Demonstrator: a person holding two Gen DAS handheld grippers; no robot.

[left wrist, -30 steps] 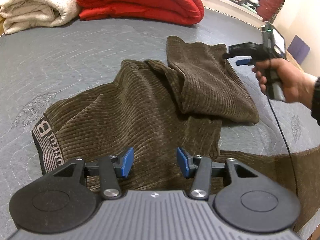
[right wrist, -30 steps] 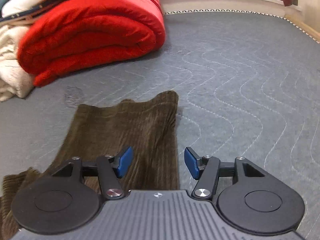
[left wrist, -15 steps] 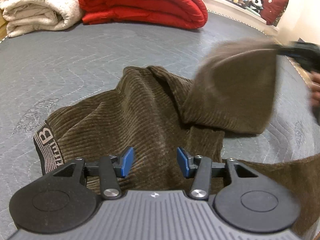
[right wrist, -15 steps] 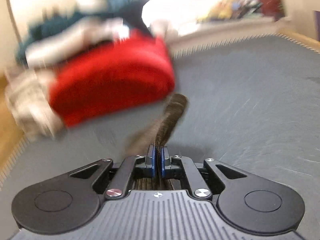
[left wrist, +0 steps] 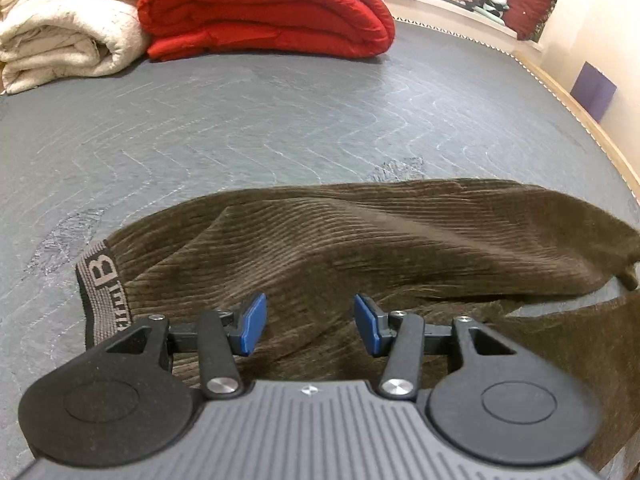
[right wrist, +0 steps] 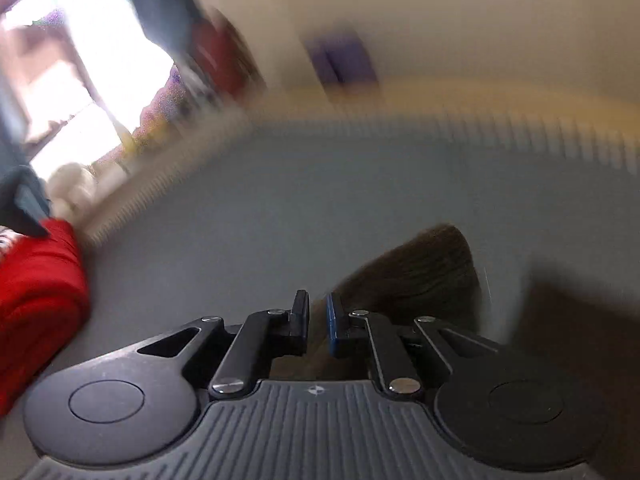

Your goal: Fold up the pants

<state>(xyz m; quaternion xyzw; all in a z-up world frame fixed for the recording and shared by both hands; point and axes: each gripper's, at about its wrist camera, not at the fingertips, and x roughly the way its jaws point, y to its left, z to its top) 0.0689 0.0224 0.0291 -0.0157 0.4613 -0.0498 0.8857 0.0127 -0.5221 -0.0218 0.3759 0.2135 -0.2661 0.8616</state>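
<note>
Since a second ago the far leg of the brown corduroy pants (left wrist: 360, 248) has been swung across: it lay pointing away toward the red comforter (left wrist: 264, 8), and it now stretches sideways over the lower leg, from the waistband to the right edge of the left wrist view. The right tool (right wrist: 318, 322), which stood spread beside that leg's hem, closed onto it and has just been easing apart slightly. Its blue pads (right wrist: 331, 328) now stand close together with a fold of the brown cloth (right wrist: 424, 280) between them, and they seem to pinch it. The right wrist view is badly smeared and tilted, so little else there can be read.

The left tool (left wrist: 310, 322) points steeply down over the pants near the waistband, hardly shifted, its jaws spread about halfway and holding nothing; the corduroy lies below and between the pads without touching them.

The pants lie on the grey quilted mattress (left wrist: 280, 120), long axis running left to right. The waistband (left wrist: 102, 284), grey with a letter B, is at the left end; the legs run off to the right, the upper one slightly lifted and rumpled. Behind, a cream blanket (left wrist: 68, 28) sits folded beside the red comforter.
</note>
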